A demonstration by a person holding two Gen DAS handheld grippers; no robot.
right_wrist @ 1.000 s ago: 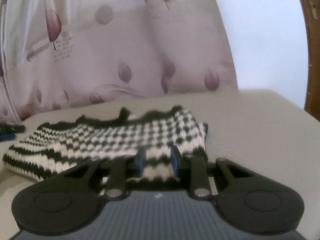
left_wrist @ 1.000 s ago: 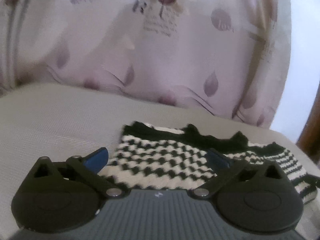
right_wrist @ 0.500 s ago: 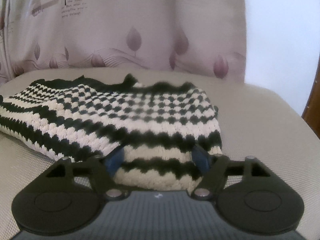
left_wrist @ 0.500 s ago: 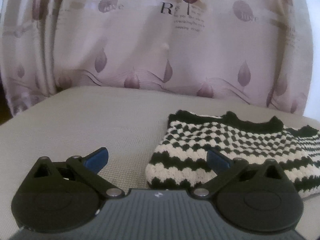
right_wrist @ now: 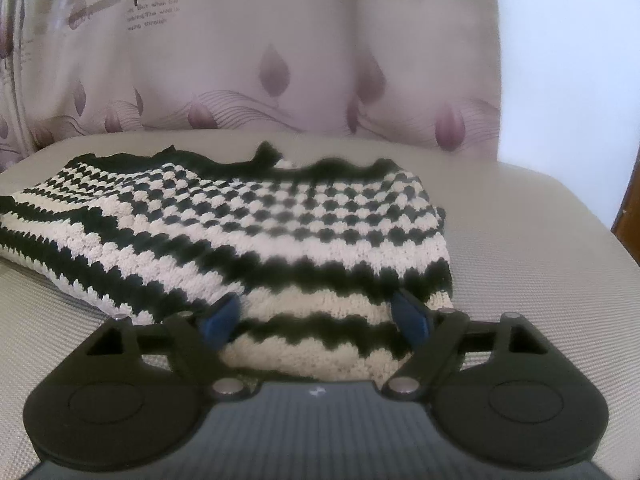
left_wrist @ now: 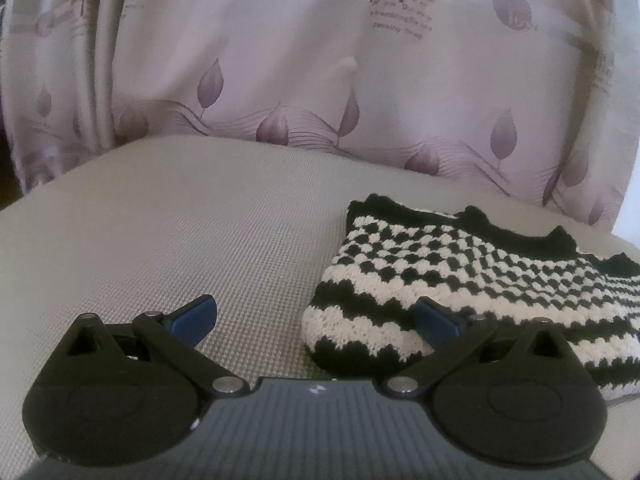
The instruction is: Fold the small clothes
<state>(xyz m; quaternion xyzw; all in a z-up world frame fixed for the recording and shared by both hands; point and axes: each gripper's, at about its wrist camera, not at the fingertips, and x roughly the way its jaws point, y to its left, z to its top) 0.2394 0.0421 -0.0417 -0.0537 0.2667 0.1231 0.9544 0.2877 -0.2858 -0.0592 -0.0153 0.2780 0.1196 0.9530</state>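
Observation:
A small black-and-cream crocheted garment (left_wrist: 460,280) lies folded on a beige woven cushion (left_wrist: 180,240). In the left wrist view it sits to the right; my left gripper (left_wrist: 316,318) is open and empty at its left end, with the right fingertip over the garment's near edge. In the right wrist view the garment (right_wrist: 260,232) fills the middle. My right gripper (right_wrist: 318,320) is open, its blue fingertips (right_wrist: 220,318) standing on either side of the garment's near right corner, holding nothing.
A pink curtain with leaf prints (left_wrist: 320,80) hangs close behind the cushion. A white wall (right_wrist: 568,60) and a dark wooden edge (right_wrist: 628,216) are at the right. The cushion (right_wrist: 540,240) drops off at its curved edges.
My right gripper has opened and let go of the garment, which now lies flat. My left gripper has drawn back to the left, staying open.

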